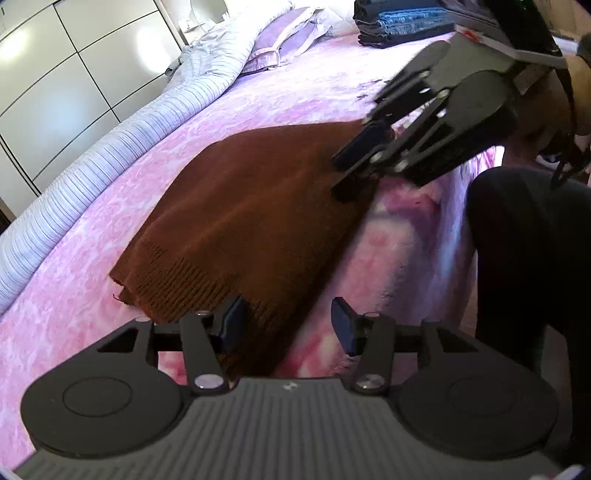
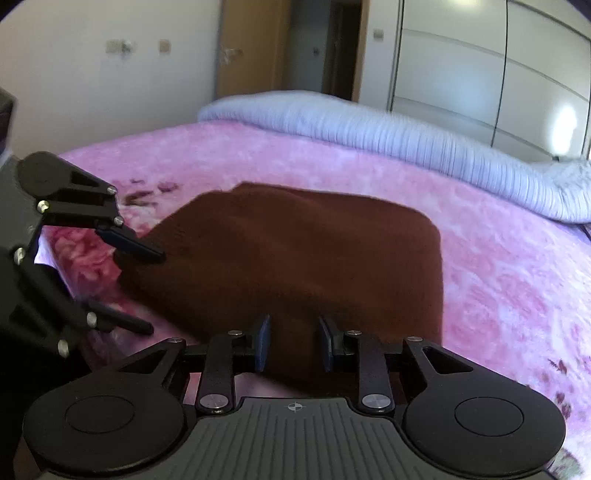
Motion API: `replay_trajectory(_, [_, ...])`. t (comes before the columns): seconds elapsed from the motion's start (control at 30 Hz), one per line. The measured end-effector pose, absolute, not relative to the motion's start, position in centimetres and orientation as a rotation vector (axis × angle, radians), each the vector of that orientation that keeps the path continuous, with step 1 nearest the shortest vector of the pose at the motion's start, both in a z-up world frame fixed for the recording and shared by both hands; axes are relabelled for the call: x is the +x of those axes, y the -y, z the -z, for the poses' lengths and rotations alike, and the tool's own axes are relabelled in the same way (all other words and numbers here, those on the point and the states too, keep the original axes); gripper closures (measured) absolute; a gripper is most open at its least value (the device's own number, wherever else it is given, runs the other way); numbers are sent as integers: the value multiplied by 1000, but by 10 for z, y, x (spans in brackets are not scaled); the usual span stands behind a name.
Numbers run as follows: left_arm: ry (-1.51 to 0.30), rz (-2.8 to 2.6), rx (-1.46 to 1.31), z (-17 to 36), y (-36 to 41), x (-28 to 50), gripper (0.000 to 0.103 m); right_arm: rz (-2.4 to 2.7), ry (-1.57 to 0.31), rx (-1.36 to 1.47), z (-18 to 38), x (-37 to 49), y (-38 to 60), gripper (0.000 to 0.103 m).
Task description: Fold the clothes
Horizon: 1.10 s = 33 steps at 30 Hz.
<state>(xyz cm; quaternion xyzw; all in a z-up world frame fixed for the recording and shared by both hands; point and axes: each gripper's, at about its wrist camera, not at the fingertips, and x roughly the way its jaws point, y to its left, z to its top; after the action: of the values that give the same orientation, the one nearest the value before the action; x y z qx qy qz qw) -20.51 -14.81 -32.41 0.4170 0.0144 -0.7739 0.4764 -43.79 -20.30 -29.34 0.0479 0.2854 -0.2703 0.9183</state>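
brown sweater folded flat on pink bed, both grippers at its near edges

seen nearest in the left wrist view: left gripper (image 1: 288,328), jaws spread wide, poised at the ribbed hem of the brown knit sweater (image 1: 251,221). one blue pad (image 1: 233,322) over the hem corner, the other off the cloth above the pink floral blanket (image 1: 74,302); nothing pinched between them.

seen nearest in the right wrist view: right gripper (image 2: 291,347), jaws parted with a moderate gap, brown knit showing between the pads. whether the pads pressed the cloth or merely straddled it, cannot tell. same gripper seen from the left wrist view (image 1: 351,173) at the sweater's far right edge, fingers apart, tips down at the cloth, somewhat blurred.

lay folded into a rough rectangle on the blanket, close to the near edge of the bed, sweater (image 2: 295,258) flat with a slight rumple at its corners. left gripper (image 2: 144,288) visible at the left of the right wrist view, upper finger touching the sweater's edge, lower finger just beside it over the blanket.

farther back, along the bed's far side: a long roll of white striped duvet (image 1: 92,173), then a lilac pillow (image 1: 284,44). beyond, at the far corner, a stack of folded dark and blue clothes (image 1: 402,22). behind the bed, white wardrobe doors (image 2: 480,74) and a wooden door (image 2: 251,48).
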Motion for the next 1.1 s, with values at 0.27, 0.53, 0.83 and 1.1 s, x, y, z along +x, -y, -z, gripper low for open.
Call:
replay_trajectory(0.27, [-86, 1919, 948, 310, 143, -198, 58, 596, -574, 127, 287, -460, 195, 80])
replay_trajectory(0.53, [-192, 1876, 742, 278, 164, -168, 59, 630, -484, 174, 259, -462, 205, 80])
replay_trajectory(0.83, [-378, 1850, 730, 291, 218, -155, 61, 630, -559, 194, 280, -460, 217, 80])
replay_trajectory(1.1, [-411, 1786, 703, 289, 273, -131, 64, 636, -523, 207, 258, -447, 244, 80])
